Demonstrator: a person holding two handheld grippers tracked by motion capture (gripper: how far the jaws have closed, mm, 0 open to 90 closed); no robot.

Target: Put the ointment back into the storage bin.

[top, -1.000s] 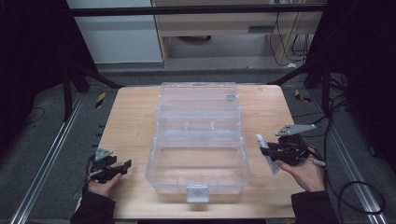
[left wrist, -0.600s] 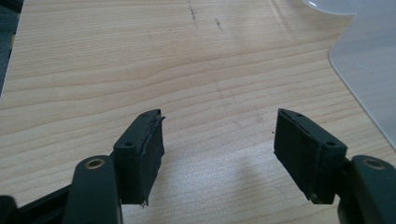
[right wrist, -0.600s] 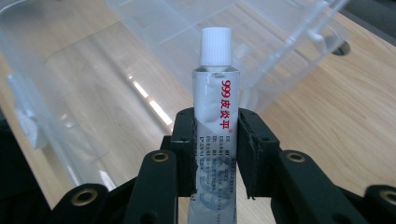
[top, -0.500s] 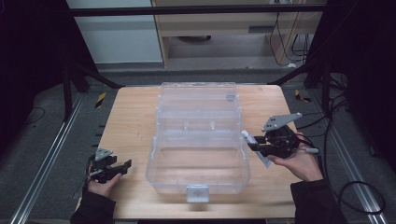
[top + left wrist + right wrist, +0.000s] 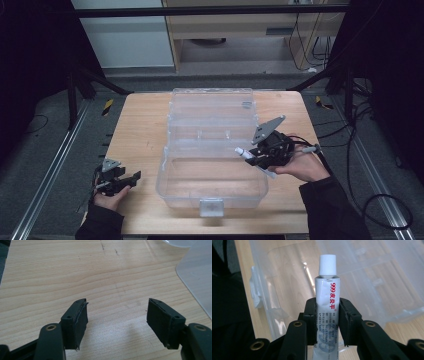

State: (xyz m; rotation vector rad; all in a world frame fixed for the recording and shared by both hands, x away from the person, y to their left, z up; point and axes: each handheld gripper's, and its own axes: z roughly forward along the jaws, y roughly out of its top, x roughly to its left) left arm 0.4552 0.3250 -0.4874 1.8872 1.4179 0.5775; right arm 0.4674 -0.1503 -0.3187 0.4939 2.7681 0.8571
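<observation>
Centrally clear plastic box (image 5: 210,150), white tube (image 5: 327,302) clamped

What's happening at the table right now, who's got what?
The person's right gripper is shut on a white tube with red print, cap pointing forward, held over the right edge of the open clear plastic box on the wooden table. The left gripper sits open and empty over bare wood at the table's near left corner, beside the box.

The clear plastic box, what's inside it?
The clear plastic box lies open and looks empty; wood shows through its floor. The right tool holds a white tube above its right edge, not inside. The spot under that tool is hidden.
</observation>
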